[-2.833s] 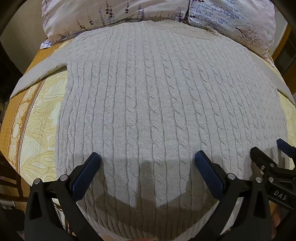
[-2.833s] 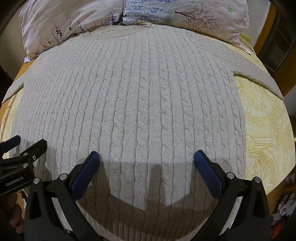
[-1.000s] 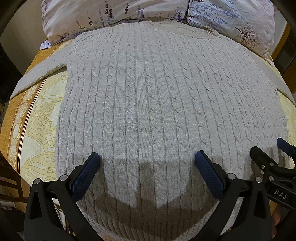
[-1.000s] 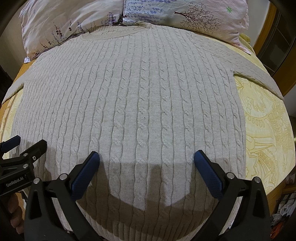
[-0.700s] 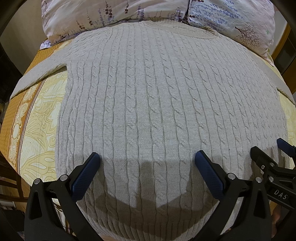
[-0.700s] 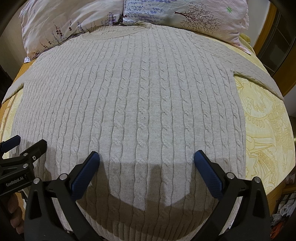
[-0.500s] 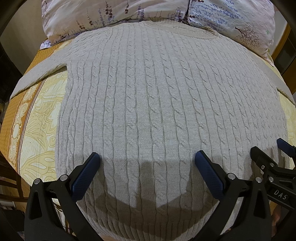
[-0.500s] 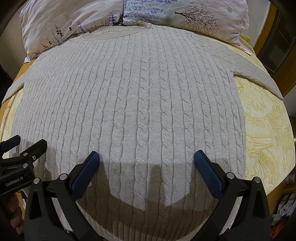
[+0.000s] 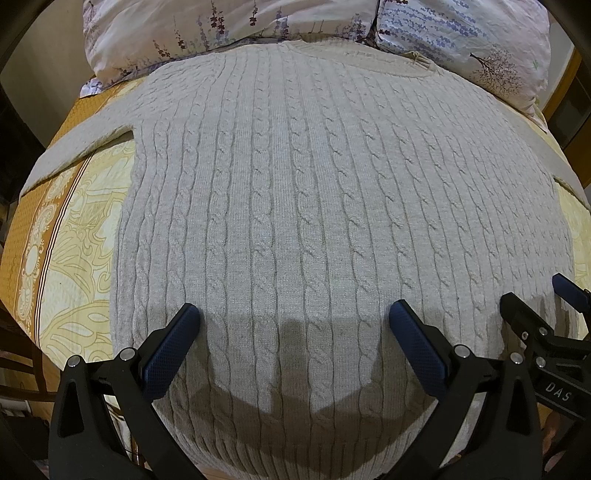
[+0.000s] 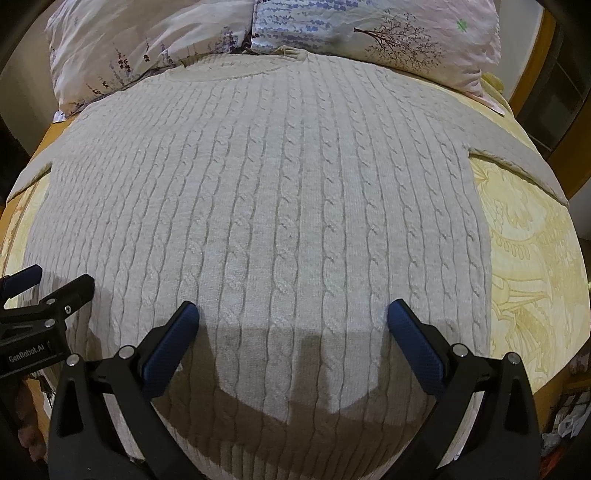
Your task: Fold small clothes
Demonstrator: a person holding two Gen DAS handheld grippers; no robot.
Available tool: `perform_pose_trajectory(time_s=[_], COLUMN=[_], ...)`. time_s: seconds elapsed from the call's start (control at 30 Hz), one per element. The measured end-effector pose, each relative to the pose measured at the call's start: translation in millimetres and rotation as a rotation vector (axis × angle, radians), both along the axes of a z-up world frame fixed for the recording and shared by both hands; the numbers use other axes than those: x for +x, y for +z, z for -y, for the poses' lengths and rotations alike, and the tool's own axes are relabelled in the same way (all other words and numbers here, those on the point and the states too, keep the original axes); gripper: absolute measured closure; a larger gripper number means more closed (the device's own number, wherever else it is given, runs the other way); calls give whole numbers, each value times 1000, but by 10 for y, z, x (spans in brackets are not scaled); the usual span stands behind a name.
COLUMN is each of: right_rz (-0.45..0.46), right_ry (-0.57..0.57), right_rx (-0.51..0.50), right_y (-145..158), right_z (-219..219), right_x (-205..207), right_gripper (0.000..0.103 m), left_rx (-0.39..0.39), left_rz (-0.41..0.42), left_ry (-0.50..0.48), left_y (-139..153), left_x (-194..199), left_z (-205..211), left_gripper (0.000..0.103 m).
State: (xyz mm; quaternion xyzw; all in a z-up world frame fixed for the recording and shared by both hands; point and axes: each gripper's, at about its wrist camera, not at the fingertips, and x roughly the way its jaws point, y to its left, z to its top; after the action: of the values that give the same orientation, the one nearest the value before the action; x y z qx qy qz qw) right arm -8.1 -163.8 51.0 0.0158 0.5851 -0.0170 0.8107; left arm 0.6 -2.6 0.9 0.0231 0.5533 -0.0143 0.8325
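Left wrist view. Sweater [image 9: 325, 206] spread flat, face up, on the bedspread [image 9: 74, 258]; hem nearest, neckline farthest, butting against the pillows [image 9: 229, 33]. Left tongs [image 9: 293, 332] released, pads wide apart, hanging just above the hem end, gripping nothing. One sleeve [image 9: 81, 151] angled out far to the left of the pads. Right tongs [image 9: 532, 317] visible just beside, off the right pad, also over the hem.

Right wrist view. Right tongs [image 10: 293, 332] likewise released and empty, over the hem end. Other sleeve [image 10: 517, 166] stretched out far to the right, across the bedspread [image 10: 535, 258]. Left tongs [image 10: 55, 291] just beside the left pad. Pillows [image 10: 147, 40] beyond the neckline.

Step, as judged: pre-fold, garment laid out, no fold started. Next move likely calls for lowering onto a hem corner or a sleeve, pinching thick knit without dragging the body, then carrying it across.

Containers: none in view.
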Motion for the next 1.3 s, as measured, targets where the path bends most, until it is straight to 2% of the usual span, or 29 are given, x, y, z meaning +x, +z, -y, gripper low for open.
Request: perform_pose_trajectory(time_s=[0.3,0.4,0.47,0.53,0.6,0.73,0.8,0.93,1.03,1.13,1.17,1.3], right_rz=[6,21,54,91,148,235,261,260,251,279,277,290], right_ry=[53,41,-26,-121,-266,-510,-671,-870,-951,-975,-976,-993], right_rx=[20,86,185,269,312,322,380,494,558,605,608,638], right_y=[10,47,101,148,201,250,202,-7,-163,-223,-246,-306], right_z=[23,147,420,777,1332,2334,2942,3673,3967,4086,4117,4232], right_x=[21,78,174,277,407,538,560,551,551,522,539,525], right_gripper=[2,2,13,18,18,19,19,26,33,42,48,64], left_rx=[-1,-1,0,-1,-1,-3,-10,-45,-106,-154,-166,-209], left_rz=[10,27,32,41,56,78,75,77,77,98,107,161], left_ry=[15,16,15,14,7,1,11,49,108,160,171,200], left_y=[5,14,18,17,17,20,25,45,90,154,177,328], left_x=[-11,-46,-59,-78,-96,-123,-109,-69,-22,20,30,61], left_z=[-23,-28,-29,-31,-32,-38,-49,-102,-182,-265,-289,-348], left_gripper=[1,1,1,1,1,1,1,1,1,1,1,1])
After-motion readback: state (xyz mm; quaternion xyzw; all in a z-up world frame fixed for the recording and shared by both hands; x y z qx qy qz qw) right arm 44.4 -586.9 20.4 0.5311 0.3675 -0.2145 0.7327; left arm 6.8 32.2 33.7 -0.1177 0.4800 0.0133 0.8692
